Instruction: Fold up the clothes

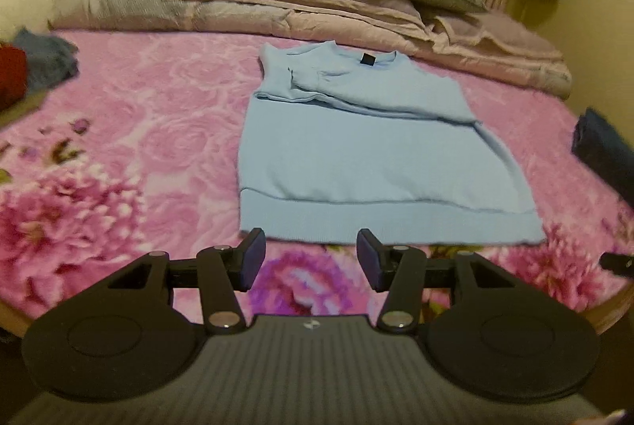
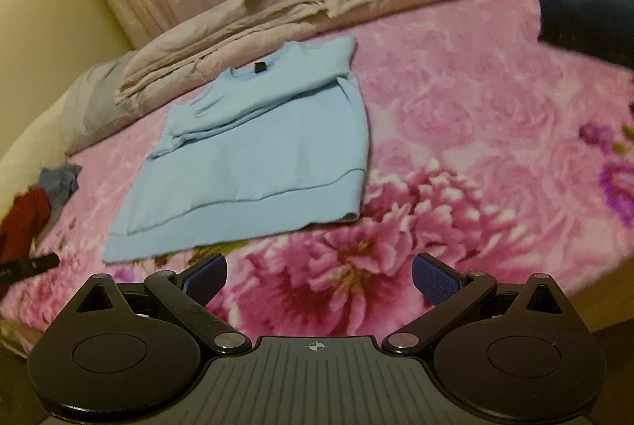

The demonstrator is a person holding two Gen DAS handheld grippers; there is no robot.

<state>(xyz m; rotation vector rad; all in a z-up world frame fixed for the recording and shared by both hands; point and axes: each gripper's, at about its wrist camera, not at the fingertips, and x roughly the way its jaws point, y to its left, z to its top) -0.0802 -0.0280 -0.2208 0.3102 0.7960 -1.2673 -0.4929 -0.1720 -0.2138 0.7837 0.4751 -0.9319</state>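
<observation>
Left wrist view shows both the left gripper (image 1: 311,258) and right gripper (image 2: 319,280) wide open and empty, the soft, light, floppy pale-blue knit sweater (image 1: 368,155) just beyond the fingertips, best pinched at its ribbed hem corners

Light blue sweater (image 1: 376,163) (sleeves folded in) beyond the gaping left gripper (image 1: 311,258).

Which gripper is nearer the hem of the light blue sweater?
Left. The left gripper hangs open just short of the light blue sweater hem, over its left half. The right gripper is open too, set back off the hem's right corner over the pink blanket.
</observation>
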